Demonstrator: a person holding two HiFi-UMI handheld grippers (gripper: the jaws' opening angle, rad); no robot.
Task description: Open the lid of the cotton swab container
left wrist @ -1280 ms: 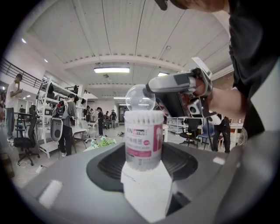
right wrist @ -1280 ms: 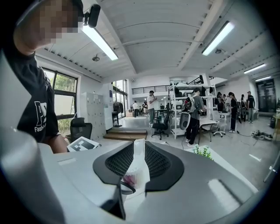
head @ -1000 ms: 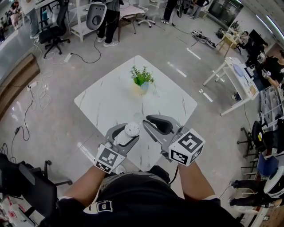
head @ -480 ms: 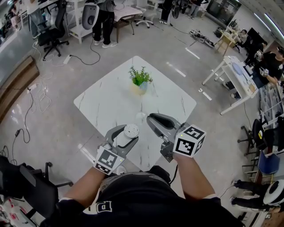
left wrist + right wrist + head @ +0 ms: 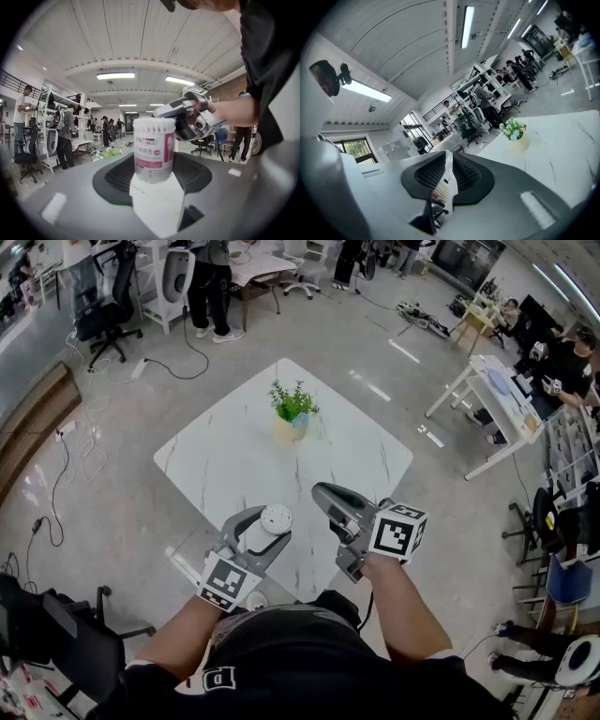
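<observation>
The cotton swab container [image 5: 277, 517], a clear tub with a pink label [image 5: 154, 150], stands upright between the pads of my left gripper [image 5: 271, 528], which is shut on it. Its top shows bare swab heads with no lid over them. My right gripper [image 5: 324, 493] hangs just right of the container, apart from it; it also shows in the left gripper view [image 5: 182, 110]. In the right gripper view the jaws [image 5: 447, 171] have just been closing, with a thin clear lid [image 5: 449, 177] edge-on between the pads.
The white marble table [image 5: 225, 456] carries a small potted plant [image 5: 292, 409] near its far side, also seen in the right gripper view [image 5: 512, 131]. Office chairs, desks, cables and several people stand around on the floor beyond the table.
My right gripper has rolled about its own axis and sunk slightly, its marker cube turning to face the camera. The left gripper and the container have stayed put.
</observation>
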